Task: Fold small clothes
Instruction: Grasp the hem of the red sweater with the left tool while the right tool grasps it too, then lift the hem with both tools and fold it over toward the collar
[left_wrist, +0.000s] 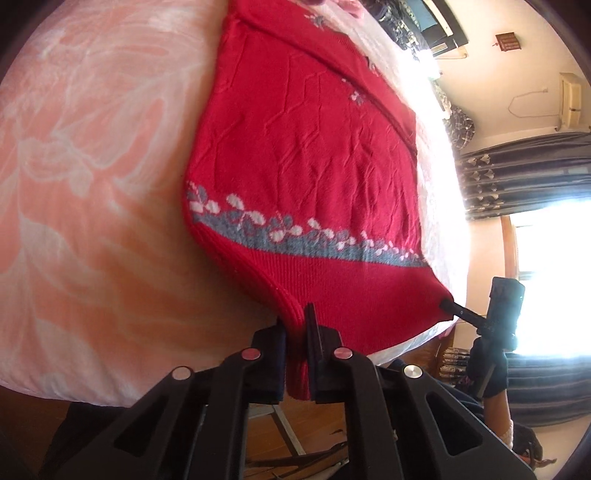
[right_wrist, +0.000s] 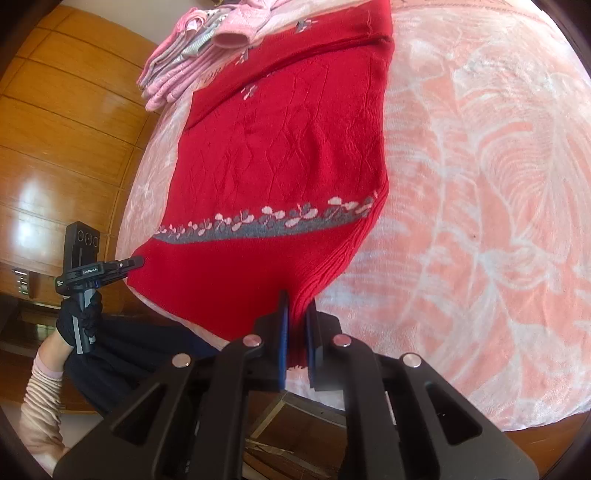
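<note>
A red knitted sweater (left_wrist: 314, 147) with a grey and white flower band lies flat on a pink flowered blanket (left_wrist: 92, 184). My left gripper (left_wrist: 295, 319) is shut on one corner of its ribbed hem at the blanket's near edge. The right gripper (left_wrist: 447, 305) pinches the other hem corner, seen at the right of the left wrist view. In the right wrist view the right gripper (right_wrist: 297, 304) is shut on the hem of the sweater (right_wrist: 277, 147), and the left gripper (right_wrist: 138, 262) holds the far corner. The hem between them is slightly lifted and stretched.
A pile of pink and grey clothes (right_wrist: 199, 48) lies at the far end of the blanket (right_wrist: 480, 221), touching the sweater's top. A wooden panel wall (right_wrist: 55, 129) stands beyond. A gloved hand (right_wrist: 79, 317) holds the left gripper. Dark curtains (left_wrist: 517, 177) and a bright window are at the side.
</note>
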